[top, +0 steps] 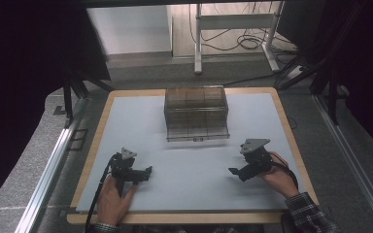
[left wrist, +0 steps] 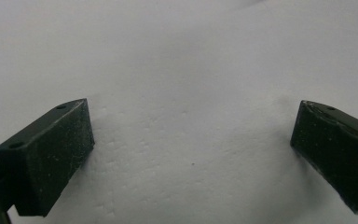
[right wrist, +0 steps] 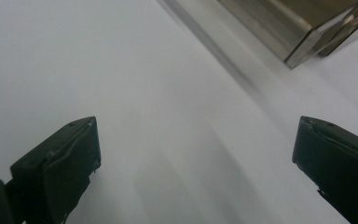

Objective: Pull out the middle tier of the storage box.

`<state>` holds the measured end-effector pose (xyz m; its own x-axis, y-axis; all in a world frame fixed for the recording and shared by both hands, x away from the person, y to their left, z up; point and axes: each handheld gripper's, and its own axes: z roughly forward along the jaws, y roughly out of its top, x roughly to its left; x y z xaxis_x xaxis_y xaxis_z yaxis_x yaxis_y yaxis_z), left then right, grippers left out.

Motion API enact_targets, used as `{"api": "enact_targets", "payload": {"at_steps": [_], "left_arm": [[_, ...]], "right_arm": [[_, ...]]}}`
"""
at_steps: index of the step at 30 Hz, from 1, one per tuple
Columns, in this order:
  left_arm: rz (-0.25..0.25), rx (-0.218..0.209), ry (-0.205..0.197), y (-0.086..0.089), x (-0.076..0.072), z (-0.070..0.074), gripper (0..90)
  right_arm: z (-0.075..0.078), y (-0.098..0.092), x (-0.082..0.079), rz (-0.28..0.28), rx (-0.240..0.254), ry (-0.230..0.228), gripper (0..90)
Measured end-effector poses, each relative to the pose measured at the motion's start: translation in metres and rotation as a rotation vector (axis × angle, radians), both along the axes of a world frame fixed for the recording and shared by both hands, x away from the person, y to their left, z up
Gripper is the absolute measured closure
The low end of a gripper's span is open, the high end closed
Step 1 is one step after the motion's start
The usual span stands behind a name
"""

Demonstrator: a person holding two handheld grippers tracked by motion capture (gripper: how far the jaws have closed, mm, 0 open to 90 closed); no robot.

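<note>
Both tongs, left [top: 148, 171] and right [top: 233, 171], gape empty near the clear smoky plastic drawer box [top: 196, 114]; next, probably reaching its front.

A grey floor [top: 24, 160] surrounds the table [top: 126, 94]; beyond it, a white desk frame [top: 235, 29] with loose cables [top: 245, 43].

left tool [top: 148, 171] jaws apart, right tool [top: 234, 171] jaws apart

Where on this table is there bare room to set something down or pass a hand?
Bare room lies between the left gripper and the right gripper, in front of the clear drawer box, and in strips either side of that box out to the table edges. It is tightest at the near corners, where the hands rest.
</note>
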<state>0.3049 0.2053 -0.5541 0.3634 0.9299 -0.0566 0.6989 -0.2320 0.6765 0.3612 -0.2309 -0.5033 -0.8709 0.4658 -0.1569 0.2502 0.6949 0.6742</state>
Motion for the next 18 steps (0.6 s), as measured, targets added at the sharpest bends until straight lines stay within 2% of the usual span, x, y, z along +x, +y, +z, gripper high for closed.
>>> {"api": "enact_targets", "payload": {"at_steps": [9,10,12,15,16,18], "left_arm": [[0.0,0.001,0.002,0.0,0.0,0.0,0.0],[0.0,0.001,0.001,0.0,0.0,0.0,0.0],[0.0,0.0,0.0,0.0,0.0,0.0,0.0],[0.0,0.001,0.001,0.0,0.0,0.0,0.0],[0.0,0.002,0.0,0.0,0.0,0.0,0.0],[0.001,0.0,0.001,0.0,0.0,0.0,0.0]], "right_arm": [[-0.014,-0.008,-0.005,0.006,0.024,0.06,0.0],[-0.017,-0.009,-0.004,0.009,0.021,0.076,0.0],[-0.018,-0.009,-0.004,0.011,0.019,0.079,0.0],[-0.025,-0.009,-0.003,0.011,-0.009,0.098,0.0],[-0.027,-0.011,-0.001,0.008,0.016,0.126,0.0],[-0.028,-0.012,-0.001,0.016,0.027,0.121,0.0]]}}
